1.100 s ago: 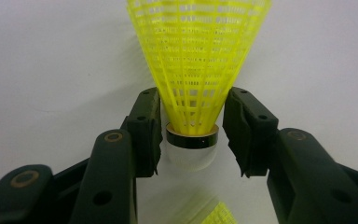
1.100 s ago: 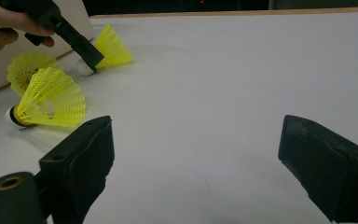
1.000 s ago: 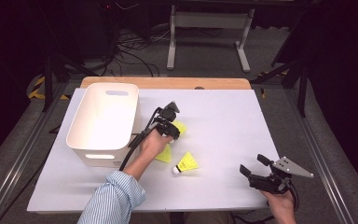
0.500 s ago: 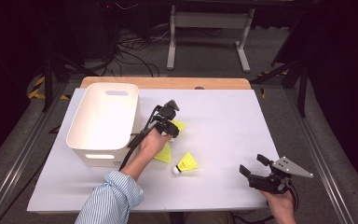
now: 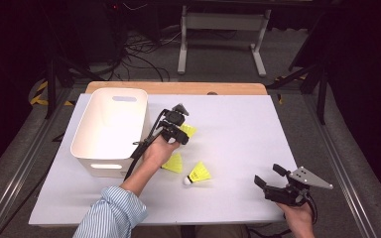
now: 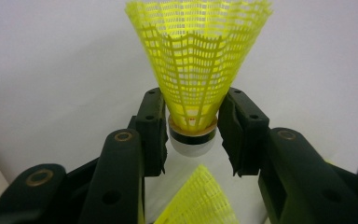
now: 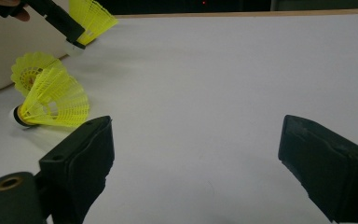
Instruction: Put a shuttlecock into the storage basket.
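White table (image 5: pixel 238 124) | left gripper (image 5: pixel 177 130) raised, pinching shuttlecock (image 6: pixel 196 70) | right gripper (image 5: pixel 272 179) low, spread

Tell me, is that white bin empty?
Cannot tell fully: the bin shows bare white inside in the high view, but its near wall hides part of the floor.

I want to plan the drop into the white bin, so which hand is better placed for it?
Left. The left gripper already grips a shuttlecock right beside the bin. The right gripper sits open and empty at the table's near right corner, far from the bin.
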